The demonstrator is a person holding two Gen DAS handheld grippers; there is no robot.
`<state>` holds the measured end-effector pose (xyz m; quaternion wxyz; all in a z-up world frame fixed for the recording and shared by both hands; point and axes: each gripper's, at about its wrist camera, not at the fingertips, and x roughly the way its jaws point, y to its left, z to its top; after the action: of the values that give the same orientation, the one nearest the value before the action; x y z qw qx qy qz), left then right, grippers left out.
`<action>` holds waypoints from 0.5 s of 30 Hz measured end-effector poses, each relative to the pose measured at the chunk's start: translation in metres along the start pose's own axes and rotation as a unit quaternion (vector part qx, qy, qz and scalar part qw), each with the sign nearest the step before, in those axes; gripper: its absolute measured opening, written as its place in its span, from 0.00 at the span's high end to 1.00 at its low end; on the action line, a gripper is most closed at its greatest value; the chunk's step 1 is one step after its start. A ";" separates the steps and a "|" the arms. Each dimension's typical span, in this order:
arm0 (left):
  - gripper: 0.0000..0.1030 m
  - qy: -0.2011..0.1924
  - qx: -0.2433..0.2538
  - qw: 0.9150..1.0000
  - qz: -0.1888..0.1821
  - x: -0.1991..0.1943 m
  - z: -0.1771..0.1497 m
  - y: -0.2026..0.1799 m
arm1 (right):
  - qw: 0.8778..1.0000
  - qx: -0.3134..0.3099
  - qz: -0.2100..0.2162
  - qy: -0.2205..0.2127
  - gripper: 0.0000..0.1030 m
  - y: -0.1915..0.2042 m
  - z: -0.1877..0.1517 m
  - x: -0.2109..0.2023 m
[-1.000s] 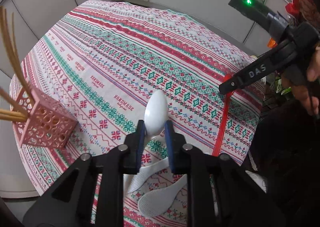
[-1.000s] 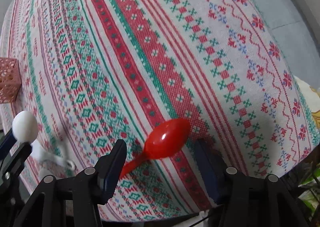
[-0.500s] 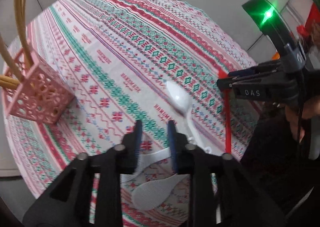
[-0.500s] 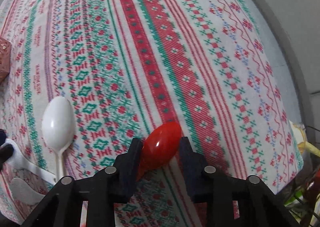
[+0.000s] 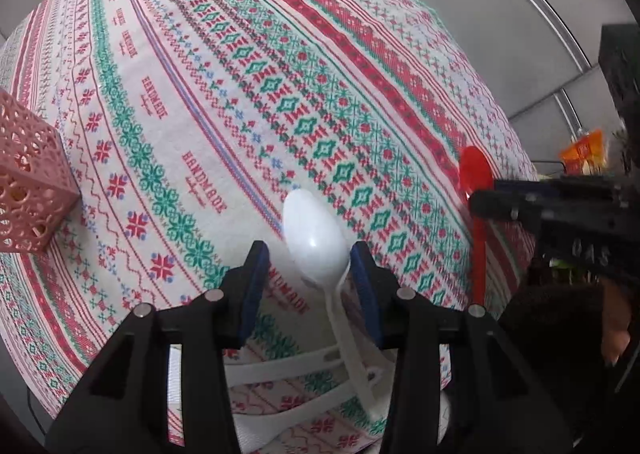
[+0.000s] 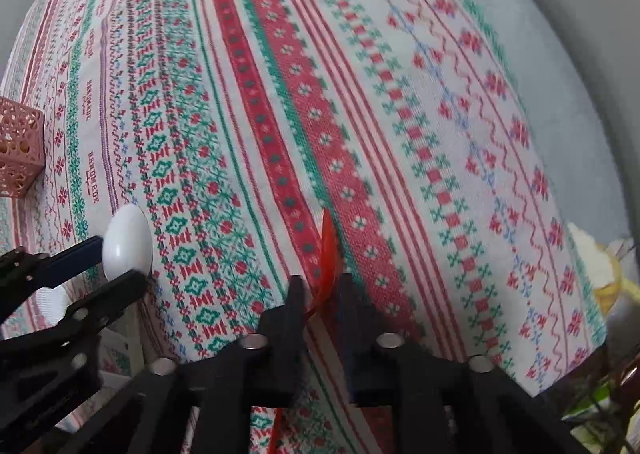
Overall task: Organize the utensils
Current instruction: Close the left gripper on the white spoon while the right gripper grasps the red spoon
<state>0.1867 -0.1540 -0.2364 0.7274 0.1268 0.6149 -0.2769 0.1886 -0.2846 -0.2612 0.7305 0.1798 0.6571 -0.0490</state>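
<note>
left hand-held gripper (image 5: 308, 254): jaws just been opening, white spoon (image 5: 316, 230) between them, bowl near right pad, contact unclear | right hand-held gripper (image 6: 320, 286): jaws just reopening slightly, red spoon (image 6: 328, 250) edge-on between narrow pads, grip cannot be confirmed | patterned cloth on desk (image 5: 360, 54) | pink lattice holder (image 5: 28, 182) far left
</note>
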 end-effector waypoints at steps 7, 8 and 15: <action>0.63 -0.008 -0.031 0.999 0.004 0.002 0.005 0.001 | 1.000 0.004 -0.007 0.006 0.62 -0.010 0.002 0.011; 0.64 -0.009 -0.035 0.999 0.001 0.001 0.004 0.003 | 1.000 0.005 -0.010 0.008 0.62 -0.011 0.004 0.014; 0.64 -0.024 -0.045 0.999 0.003 -0.014 -0.010 0.023 | 0.998 -0.032 -0.041 -0.021 0.71 0.003 0.010 0.017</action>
<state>0.1899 -0.1259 -0.2287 0.7476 0.0886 0.6090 -0.2497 0.2010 -0.2822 -0.2764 0.7465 0.1281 0.6500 -0.0621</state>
